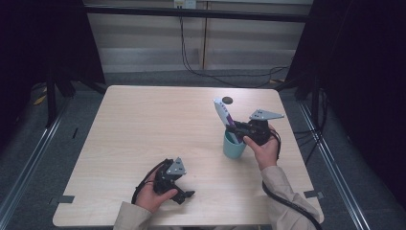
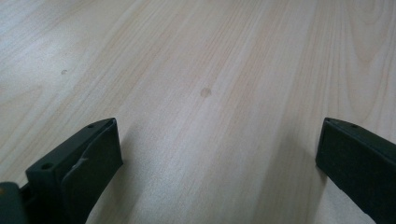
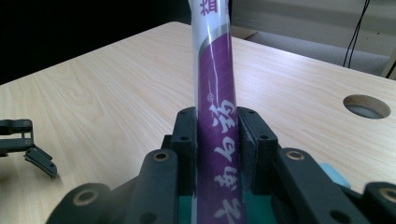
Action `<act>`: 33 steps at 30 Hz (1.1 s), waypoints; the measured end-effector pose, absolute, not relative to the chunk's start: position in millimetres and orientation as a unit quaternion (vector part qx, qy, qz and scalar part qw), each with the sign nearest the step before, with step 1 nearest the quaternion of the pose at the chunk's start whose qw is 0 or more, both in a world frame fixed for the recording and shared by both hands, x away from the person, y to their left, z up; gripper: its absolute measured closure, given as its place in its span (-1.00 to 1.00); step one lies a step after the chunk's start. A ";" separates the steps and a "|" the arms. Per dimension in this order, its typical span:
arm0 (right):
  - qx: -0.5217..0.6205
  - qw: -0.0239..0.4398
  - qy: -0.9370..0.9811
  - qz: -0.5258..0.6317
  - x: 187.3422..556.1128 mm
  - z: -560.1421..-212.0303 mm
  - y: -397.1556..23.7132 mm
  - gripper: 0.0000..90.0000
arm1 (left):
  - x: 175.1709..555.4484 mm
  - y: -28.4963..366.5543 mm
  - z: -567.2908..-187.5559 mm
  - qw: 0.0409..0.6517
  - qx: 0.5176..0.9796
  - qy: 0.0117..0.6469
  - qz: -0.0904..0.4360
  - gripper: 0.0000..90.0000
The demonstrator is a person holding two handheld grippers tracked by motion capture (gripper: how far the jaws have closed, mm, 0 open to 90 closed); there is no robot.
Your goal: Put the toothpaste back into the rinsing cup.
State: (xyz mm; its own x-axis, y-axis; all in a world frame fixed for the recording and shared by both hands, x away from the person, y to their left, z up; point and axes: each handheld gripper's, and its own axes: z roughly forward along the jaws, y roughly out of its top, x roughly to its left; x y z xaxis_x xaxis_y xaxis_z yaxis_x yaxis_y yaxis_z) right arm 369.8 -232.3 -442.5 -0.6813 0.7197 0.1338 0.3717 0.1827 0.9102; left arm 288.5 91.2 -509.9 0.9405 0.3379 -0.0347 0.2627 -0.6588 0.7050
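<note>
The left gripper (image 1: 184, 195), matte black plastic with blocky jaws, rests near the front edge of the pale wood-grain table (image 1: 143, 129), its jaws spread wide over bare board with nothing between them. Further right stands a smooth teal cup (image 1: 233, 146). The right gripper (image 1: 233, 127) has its jaws clamped on a glossy purple-and-white tube (image 1: 222, 114), a slim cylinder with printed characters, its lower end inside the cup and leaning up to the left.
</note>
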 end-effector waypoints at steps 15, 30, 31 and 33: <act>0.375 0.164 0.751 0.519 366.6 -442.4 -239.8 0.46 | 288.5 91.0 -509.9 0.377 0.910 0.165 0.050 -1.00; 0.372 0.159 0.760 0.509 362.7 -436.7 -239.3 0.15 | 288.5 91.0 -509.8 0.377 0.910 0.165 0.050 -1.00; 0.370 0.159 0.761 0.508 362.4 -436.1 -239.4 0.10 | 288.5 91.0 -509.8 0.377 0.910 0.165 0.051 -1.00; 0.371 0.158 0.763 0.505 361.6 -434.9 -240.0 0.02 | 288.5 91.0 -509.8 0.377 0.910 0.165 0.051 -1.00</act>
State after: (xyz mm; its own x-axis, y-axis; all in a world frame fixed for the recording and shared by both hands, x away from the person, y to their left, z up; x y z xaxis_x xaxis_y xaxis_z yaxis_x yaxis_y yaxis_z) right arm 361.6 -240.0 -434.9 -0.6750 0.7259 0.1324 0.4058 0.2154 0.8882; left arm 288.5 91.0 -509.8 0.9405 0.3383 -0.0322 0.2622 -0.6620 0.7022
